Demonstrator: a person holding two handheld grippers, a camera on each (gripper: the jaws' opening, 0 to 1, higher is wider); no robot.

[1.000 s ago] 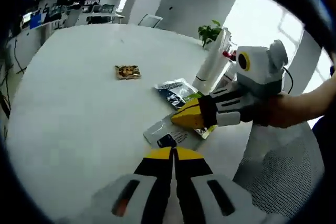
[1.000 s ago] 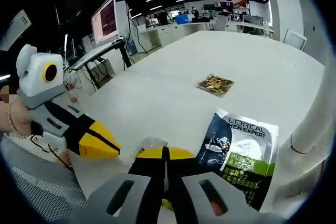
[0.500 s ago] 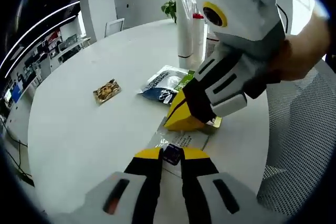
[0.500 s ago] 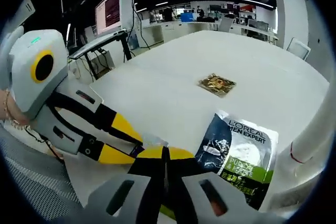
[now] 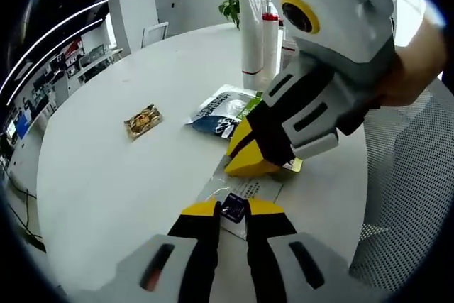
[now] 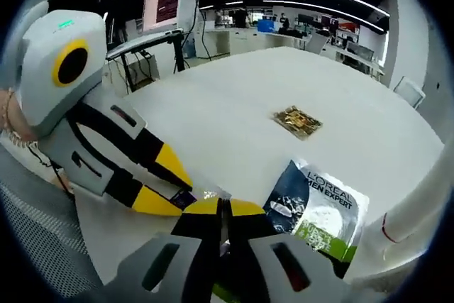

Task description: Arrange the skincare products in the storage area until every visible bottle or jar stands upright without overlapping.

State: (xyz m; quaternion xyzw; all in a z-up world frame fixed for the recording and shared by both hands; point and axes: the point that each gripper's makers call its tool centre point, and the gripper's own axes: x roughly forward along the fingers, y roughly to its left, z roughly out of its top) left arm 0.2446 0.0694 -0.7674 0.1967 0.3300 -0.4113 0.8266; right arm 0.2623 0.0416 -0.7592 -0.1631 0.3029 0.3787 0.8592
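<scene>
Three flat sachets, two upright tubes, one potted plant, one chair

The dark blue and green sachet beside the gold packet reads "L'OREAL MEN EXPERT"; smaller print is illegible.

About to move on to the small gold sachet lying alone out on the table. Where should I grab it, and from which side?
The gold sachet lies flat on the white table, apart from the blue-green sachet. Flat, it probably offers little to pinch from above, so come in low from the near side and close the fingers over a short edge or corner, lifting that first.
</scene>
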